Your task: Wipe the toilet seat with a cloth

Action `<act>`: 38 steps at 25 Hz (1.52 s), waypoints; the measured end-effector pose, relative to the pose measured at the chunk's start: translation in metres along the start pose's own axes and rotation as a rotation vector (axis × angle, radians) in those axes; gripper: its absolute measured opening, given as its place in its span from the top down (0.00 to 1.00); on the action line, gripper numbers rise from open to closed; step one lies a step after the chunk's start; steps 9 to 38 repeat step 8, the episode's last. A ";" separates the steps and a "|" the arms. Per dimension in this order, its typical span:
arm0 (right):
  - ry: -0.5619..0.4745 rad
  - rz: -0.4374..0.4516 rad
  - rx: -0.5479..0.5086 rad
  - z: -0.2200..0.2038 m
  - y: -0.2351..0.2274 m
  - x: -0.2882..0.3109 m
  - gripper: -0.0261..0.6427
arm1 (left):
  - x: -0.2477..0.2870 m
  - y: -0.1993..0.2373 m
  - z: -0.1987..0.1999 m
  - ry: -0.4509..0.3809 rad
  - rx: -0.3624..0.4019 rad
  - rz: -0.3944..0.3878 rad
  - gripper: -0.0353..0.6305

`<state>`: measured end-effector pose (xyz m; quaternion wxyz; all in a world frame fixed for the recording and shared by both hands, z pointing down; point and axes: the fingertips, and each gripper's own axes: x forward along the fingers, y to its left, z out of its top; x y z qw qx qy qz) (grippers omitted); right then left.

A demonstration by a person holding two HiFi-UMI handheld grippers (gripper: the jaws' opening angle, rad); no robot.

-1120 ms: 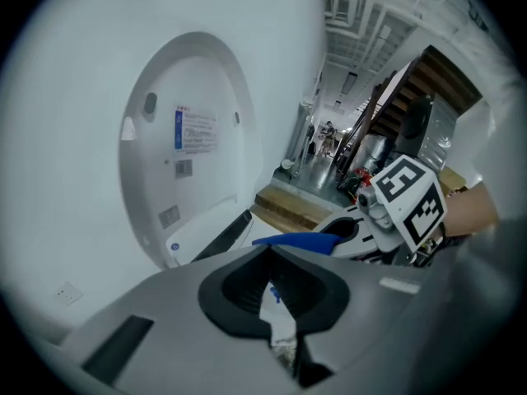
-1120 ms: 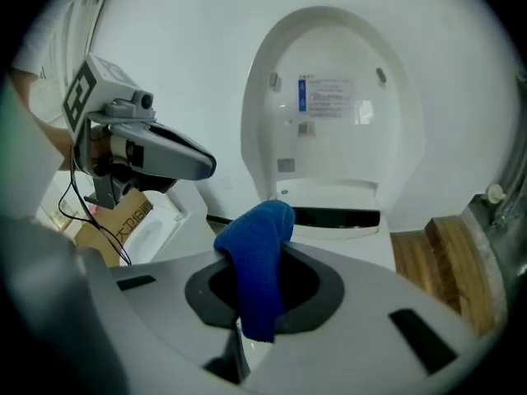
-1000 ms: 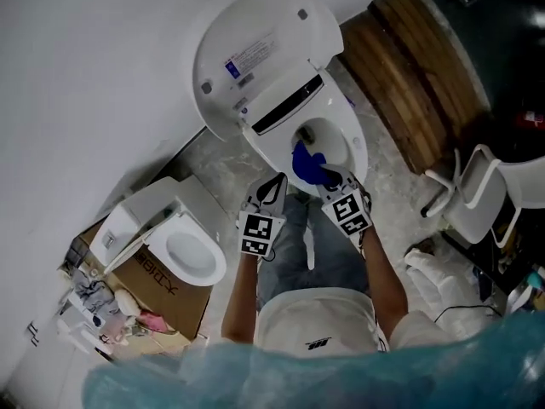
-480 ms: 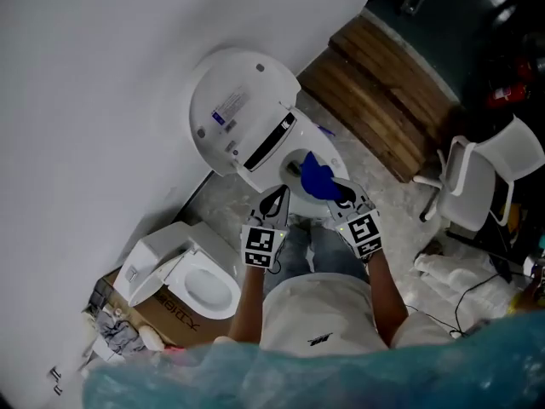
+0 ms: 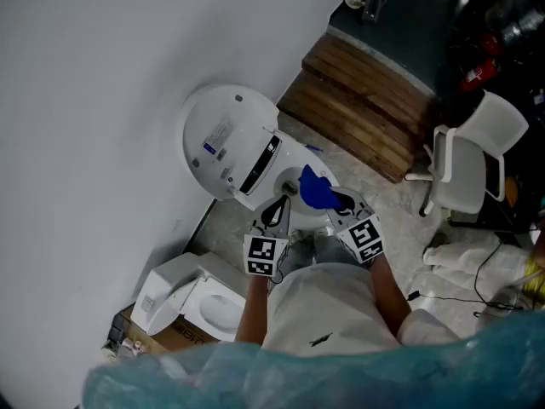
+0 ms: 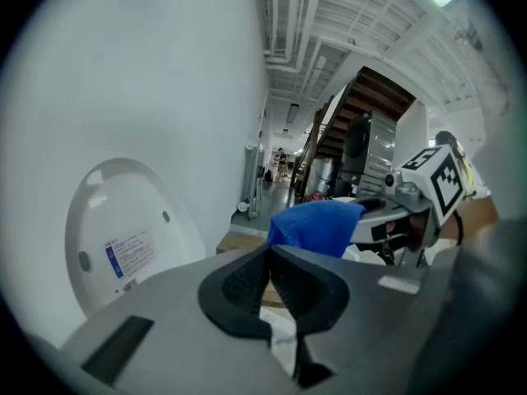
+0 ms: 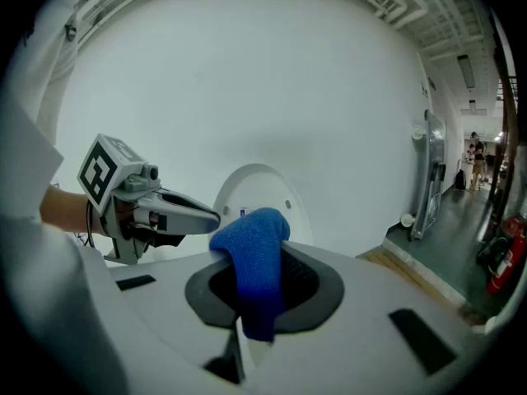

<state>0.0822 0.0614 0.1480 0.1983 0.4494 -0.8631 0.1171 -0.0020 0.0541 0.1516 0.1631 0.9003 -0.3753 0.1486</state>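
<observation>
Head view: white toilet with raised oval lid (image 5: pixel 223 143), blue woven cloth (image 5: pixel 317 192) above its bowl, held in right claw (image 5: pixel 339 201), left claw (image 5: pixel 274 211) just beside, left gripper view: left claw jaws pressed together, nothing between, right gripper view: right claw clamped on the cloth, fabric draped over its jaws.

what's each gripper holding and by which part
The right gripper is shut on the blue cloth, pinched mid-length: a bunch sticks out past the jaws, an end hangs below. The left gripper is shut and empty.
</observation>
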 end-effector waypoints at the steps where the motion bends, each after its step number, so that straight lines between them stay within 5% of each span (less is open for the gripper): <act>1: -0.001 -0.001 0.003 0.001 0.001 -0.001 0.92 | 0.000 -0.001 0.003 -0.003 0.003 -0.005 0.93; 38: -0.021 -0.022 0.001 0.006 -0.003 -0.009 0.92 | 0.002 -0.005 0.011 -0.017 0.025 -0.013 0.93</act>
